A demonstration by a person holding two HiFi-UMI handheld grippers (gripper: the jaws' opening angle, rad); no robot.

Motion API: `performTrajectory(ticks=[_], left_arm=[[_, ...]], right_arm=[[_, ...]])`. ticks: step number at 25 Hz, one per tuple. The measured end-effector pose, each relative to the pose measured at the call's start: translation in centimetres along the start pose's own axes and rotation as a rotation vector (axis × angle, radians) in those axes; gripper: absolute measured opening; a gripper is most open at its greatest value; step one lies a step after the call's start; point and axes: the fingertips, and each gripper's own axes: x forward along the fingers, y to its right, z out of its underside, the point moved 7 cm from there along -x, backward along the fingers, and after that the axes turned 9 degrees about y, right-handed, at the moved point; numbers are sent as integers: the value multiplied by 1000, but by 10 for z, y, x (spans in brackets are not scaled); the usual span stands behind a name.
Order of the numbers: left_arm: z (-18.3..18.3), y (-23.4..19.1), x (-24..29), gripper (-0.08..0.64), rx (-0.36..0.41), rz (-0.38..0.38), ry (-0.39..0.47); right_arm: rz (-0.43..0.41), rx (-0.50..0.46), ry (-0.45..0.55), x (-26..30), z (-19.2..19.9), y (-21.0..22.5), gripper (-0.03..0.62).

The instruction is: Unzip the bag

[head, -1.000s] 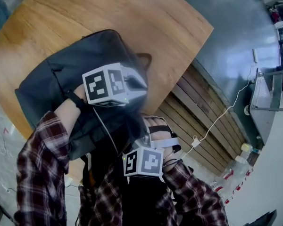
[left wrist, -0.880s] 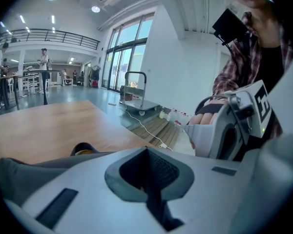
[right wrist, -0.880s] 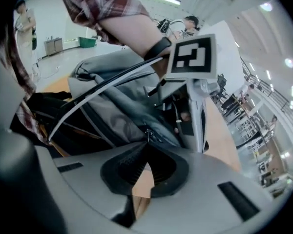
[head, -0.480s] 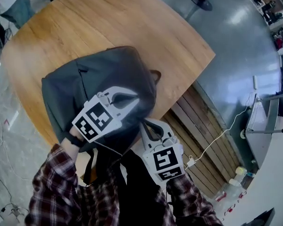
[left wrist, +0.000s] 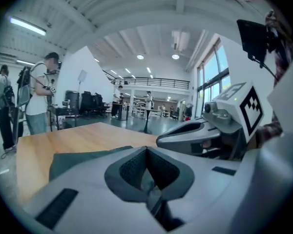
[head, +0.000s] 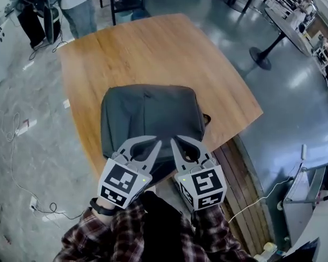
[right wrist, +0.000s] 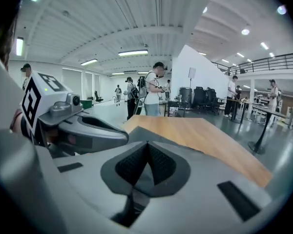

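A dark grey bag lies flat on the round wooden table, near its front edge. No zip pull shows in any view. My left gripper and right gripper hover side by side over the bag's near edge, tips pointing away from me. Both are shut with nothing between their jaws. The left gripper view looks past its shut tips at the bag and at the right gripper. The right gripper view shows its own shut tips, the left gripper and the table.
People stand at the table's far left corner. Wooden slats lie on the floor below the table's right edge, with a white cable beside them. A pedestal base stands at the right.
Both grippers have drawn back from on top of the bag to its near edge and now sit side by side. The bag now lies flat, and my view has swung to take in the whole table.
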Motion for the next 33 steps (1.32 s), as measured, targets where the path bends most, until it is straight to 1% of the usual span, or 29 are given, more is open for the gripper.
performTrajectory(ticks=[3, 4, 6, 8, 10, 13, 21, 33], left_arm=[[-13, -4, -38, 8, -40, -95, 59], [-17, -4, -46, 8, -39, -111, 85], [-27, 1, -58, 8, -10, -121, 133], [-36, 6, -64, 8, 16, -123, 158], [-41, 9, -66, 8, 12, -113, 165], [-40, 14, -66, 8, 6, -95, 160], [-44, 20, -63, 8, -9, -84, 173], [-43, 28, -57, 8, -11, -70, 166]], right_arm=[[-40, -1, 53, 0, -22, -26, 12], [-53, -4, 65, 0, -25, -33, 12], [-74, -7, 83, -2, -29, -44, 12], [-92, 0, 86, -4, -31, -50, 11], [-102, 6, 83, -6, -33, -53, 11], [-98, 7, 76, -12, -31, -51, 11], [-73, 19, 82, -24, -30, -48, 11], [-67, 33, 85, -31, -30, -44, 11]])
